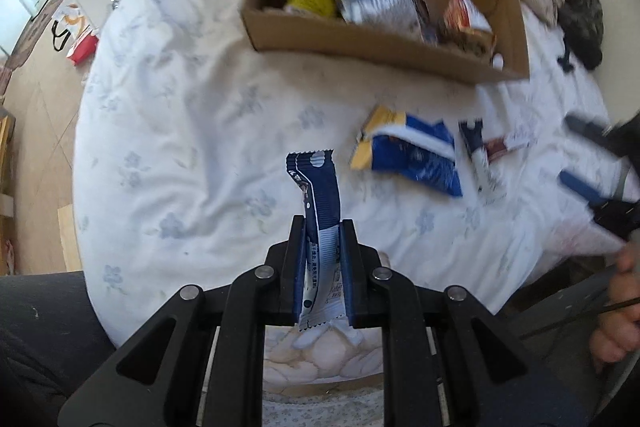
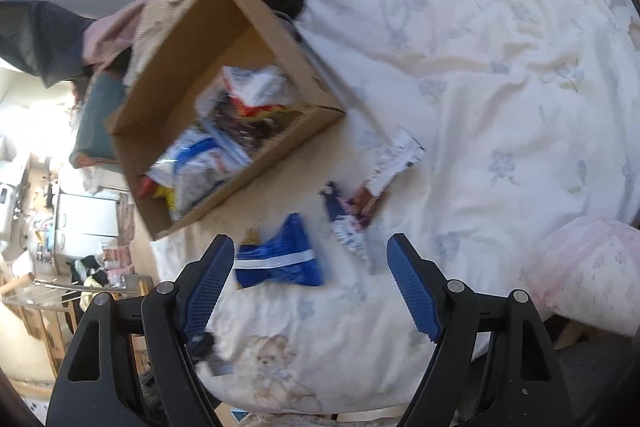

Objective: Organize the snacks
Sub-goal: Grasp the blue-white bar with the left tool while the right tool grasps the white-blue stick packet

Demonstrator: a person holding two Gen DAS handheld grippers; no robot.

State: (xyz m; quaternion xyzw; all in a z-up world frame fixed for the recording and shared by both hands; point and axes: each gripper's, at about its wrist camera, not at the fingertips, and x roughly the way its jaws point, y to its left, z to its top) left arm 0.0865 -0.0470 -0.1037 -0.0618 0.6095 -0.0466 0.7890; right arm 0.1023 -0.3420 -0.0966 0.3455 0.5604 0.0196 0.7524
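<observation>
A slim blue-and-white snack stick wrapper (image 1: 318, 211) stands upright at the lower centre of the left wrist view, clamped between the closed pads of the left gripper (image 1: 323, 227) above the white floral bedsheet (image 1: 192, 115). Beyond it, at the upper right of that frame, the brown cardboard box (image 1: 360, 39) holds several snack packets. In the right wrist view the right gripper (image 2: 310, 247) hangs wide and empty over a crumpled blue snack bag (image 2: 280, 259) lying on the bed just below the box.

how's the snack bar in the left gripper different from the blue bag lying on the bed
The snack bar is slim and long; the blue bag is wider and crumpled. The bar is clamped in the left gripper, off the bedsheet; the bag lies loose on it. Both are blue and white, and outside the cardboard box.
</observation>
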